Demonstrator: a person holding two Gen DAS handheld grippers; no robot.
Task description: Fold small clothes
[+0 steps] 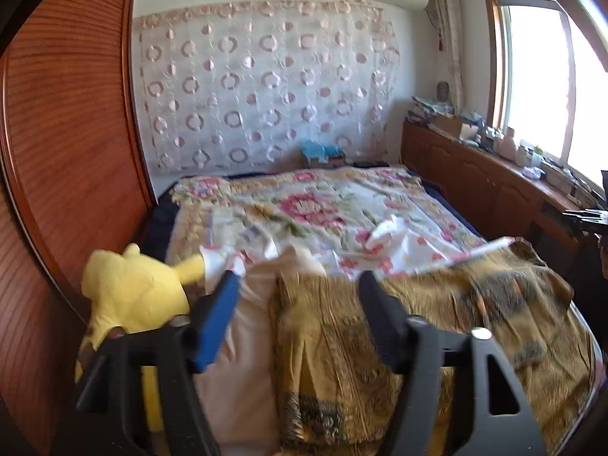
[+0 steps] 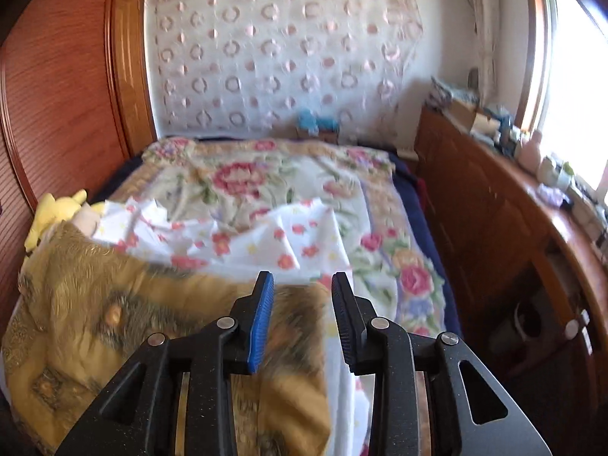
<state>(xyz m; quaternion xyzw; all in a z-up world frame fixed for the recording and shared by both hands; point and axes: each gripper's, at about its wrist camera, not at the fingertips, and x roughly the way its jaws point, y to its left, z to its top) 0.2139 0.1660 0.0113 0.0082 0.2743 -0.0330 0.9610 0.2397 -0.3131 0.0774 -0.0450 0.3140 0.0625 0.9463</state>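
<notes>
A small white garment with red and pink flowers (image 1: 383,250) lies crumpled across the middle of the bed, on the floral blanket; it also shows in the right wrist view (image 2: 243,239). My left gripper (image 1: 300,279) is open and empty, held above the golden quilt (image 1: 437,323) short of the garment's near edge. My right gripper (image 2: 302,285) is open and empty, also above the golden quilt (image 2: 114,304), just short of the garment's near right edge.
A yellow plush toy (image 1: 129,288) and a pale pillow (image 1: 243,342) sit at the bed's left by the wooden wardrobe (image 1: 64,152). A wooden sideboard (image 2: 494,228) with clutter runs along the right under the window. A blue box (image 1: 321,152) stands at the far end.
</notes>
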